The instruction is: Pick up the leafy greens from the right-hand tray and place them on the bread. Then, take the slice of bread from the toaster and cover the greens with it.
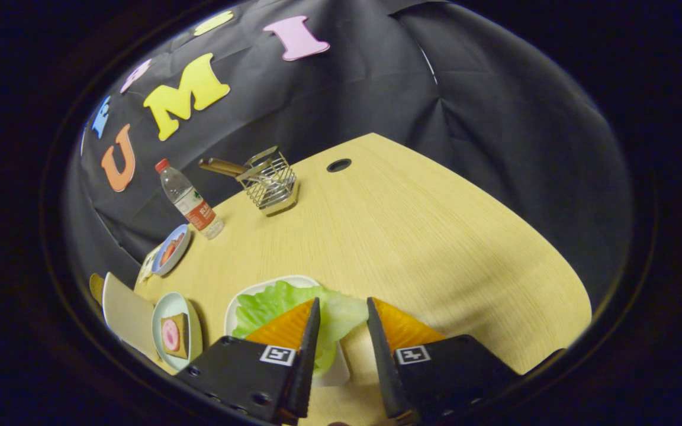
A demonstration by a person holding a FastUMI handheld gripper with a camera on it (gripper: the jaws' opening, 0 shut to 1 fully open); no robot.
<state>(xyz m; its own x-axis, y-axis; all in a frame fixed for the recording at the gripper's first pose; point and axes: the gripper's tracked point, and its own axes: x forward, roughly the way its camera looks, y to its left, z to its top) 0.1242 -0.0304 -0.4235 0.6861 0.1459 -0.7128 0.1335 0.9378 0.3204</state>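
Observation:
The leafy greens (270, 305) lie on a white tray (261, 289) near the table's front edge. My gripper (343, 303) is open and low over the tray. Its two fingers straddle the right part of the greens, and pale leaf shows in the gap between them. Left of the tray, a small pale plate (166, 307) holds a slice of bread (182, 336) with a pink round slice on top. Further left stands a cream toaster (128, 313), and a brownish slice (96, 288) pokes out at its far side.
A water bottle (190, 201) with a red label stands at the back left. Beside it is a wire rack (270, 180) holding a wooden-handled utensil (222, 167). A small blue dish (170, 249) with orange food sits behind the toaster. A round cable hole (339, 165) lies near the far edge of the wooden table (436, 236).

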